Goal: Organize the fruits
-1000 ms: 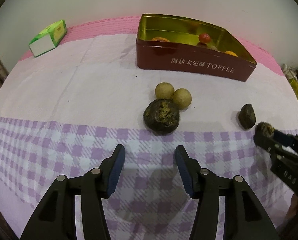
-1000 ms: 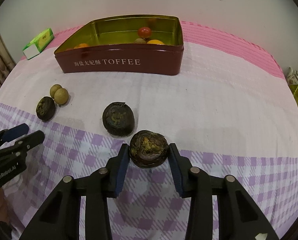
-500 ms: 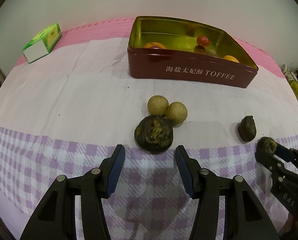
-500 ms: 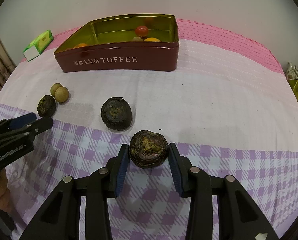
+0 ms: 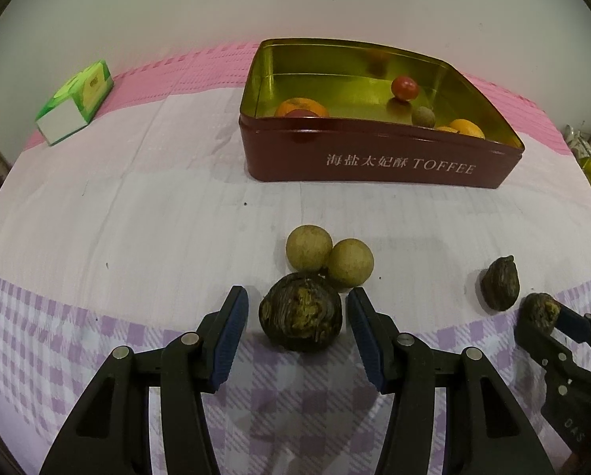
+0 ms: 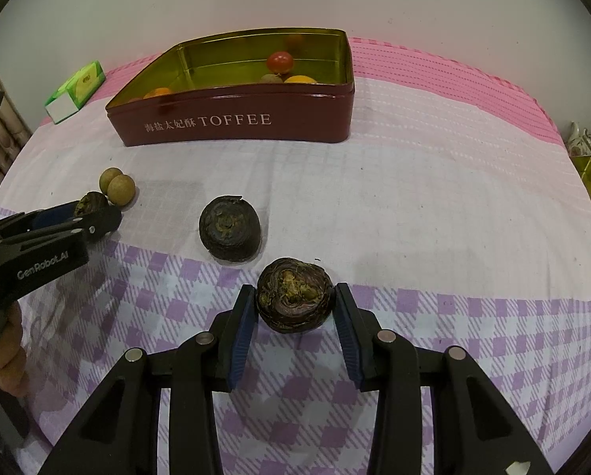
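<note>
Right now the right tongs [image 6: 295, 308] are clamped on a dark wrinkled fruit [image 6: 294, 294], both blue pads pressed to its sides over the checked cloth [image 6: 473, 336]. The left tongs [image 5: 297, 316] stand apart around another dark fruit [image 5: 300, 312], a gap on each side; two tan round fruits [image 5: 329, 255] sit at its 12 o'clock, touching it. A third dark fruit [image 6: 229, 227] lies loose at 11 o'clock from the right tongs. The toffee tin [image 6: 236, 124], farther back, holds orange and red fruit.
</note>
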The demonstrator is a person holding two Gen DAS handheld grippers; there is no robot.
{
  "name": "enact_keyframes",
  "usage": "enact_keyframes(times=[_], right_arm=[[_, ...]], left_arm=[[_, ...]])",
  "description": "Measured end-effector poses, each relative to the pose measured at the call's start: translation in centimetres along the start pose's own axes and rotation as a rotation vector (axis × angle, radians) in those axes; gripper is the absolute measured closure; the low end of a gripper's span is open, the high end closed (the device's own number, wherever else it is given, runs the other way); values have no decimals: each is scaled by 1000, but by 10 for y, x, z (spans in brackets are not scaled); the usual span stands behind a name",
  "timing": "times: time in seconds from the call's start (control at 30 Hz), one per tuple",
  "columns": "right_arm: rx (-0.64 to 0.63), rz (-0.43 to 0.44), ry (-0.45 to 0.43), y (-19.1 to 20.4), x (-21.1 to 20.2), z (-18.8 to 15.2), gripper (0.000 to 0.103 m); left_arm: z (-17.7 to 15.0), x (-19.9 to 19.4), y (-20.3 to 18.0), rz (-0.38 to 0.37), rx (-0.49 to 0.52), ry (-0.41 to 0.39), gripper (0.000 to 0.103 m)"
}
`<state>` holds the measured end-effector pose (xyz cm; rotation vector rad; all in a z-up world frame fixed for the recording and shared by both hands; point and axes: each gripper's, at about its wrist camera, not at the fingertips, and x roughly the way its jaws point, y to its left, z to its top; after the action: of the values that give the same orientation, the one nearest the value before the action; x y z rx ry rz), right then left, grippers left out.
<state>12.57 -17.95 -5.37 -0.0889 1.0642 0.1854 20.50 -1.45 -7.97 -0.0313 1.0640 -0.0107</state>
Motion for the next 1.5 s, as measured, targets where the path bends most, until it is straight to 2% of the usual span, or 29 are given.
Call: enact_keyframes(times=[0.3, 0.5, 1.5], right_arm=[[0, -9, -2, 1, 0, 1, 65], [-8, -13, -2, 1, 1, 2, 65], [-4, -23, 12, 3, 0, 2, 66]], left_arm=[[-1, 0, 0, -2, 3, -7, 52], [-2, -2, 0, -4, 5, -13, 61], [-19, -15, -4, 3, 18, 10, 62]])
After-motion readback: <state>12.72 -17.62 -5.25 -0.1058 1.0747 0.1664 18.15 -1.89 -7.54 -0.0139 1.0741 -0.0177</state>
